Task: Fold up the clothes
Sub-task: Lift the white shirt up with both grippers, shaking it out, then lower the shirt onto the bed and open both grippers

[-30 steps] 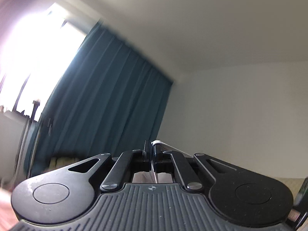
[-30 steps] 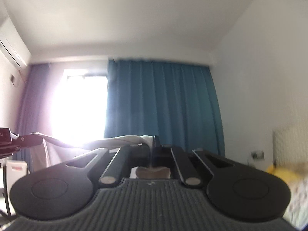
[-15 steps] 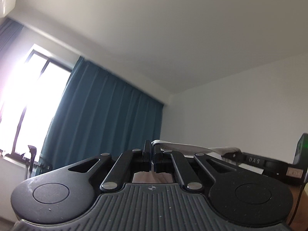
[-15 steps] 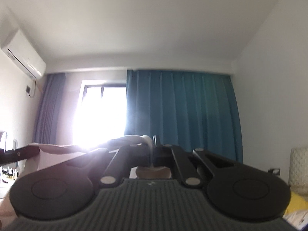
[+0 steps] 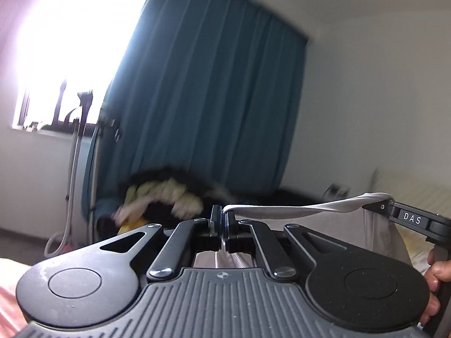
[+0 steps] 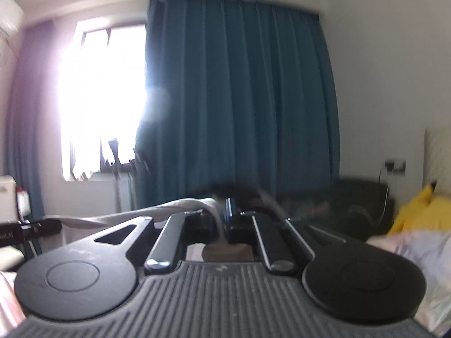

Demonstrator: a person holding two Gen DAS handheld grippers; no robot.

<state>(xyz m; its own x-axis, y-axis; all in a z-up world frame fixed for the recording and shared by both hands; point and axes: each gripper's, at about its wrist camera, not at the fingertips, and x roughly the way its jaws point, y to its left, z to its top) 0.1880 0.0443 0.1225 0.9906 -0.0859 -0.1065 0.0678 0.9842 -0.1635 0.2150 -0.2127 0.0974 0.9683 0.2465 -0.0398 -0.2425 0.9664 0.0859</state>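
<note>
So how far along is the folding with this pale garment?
Early. Done: both grippers have the pale garment pinched; the left gripper and right gripper are each shut on its edge, which is stretched between them in the air. No fold shows yet. Left: laying it down and folding. The pile of clothes by the curtain looks unsorted.

text: "DAS" | on: right claw arm | colour: white
</note>
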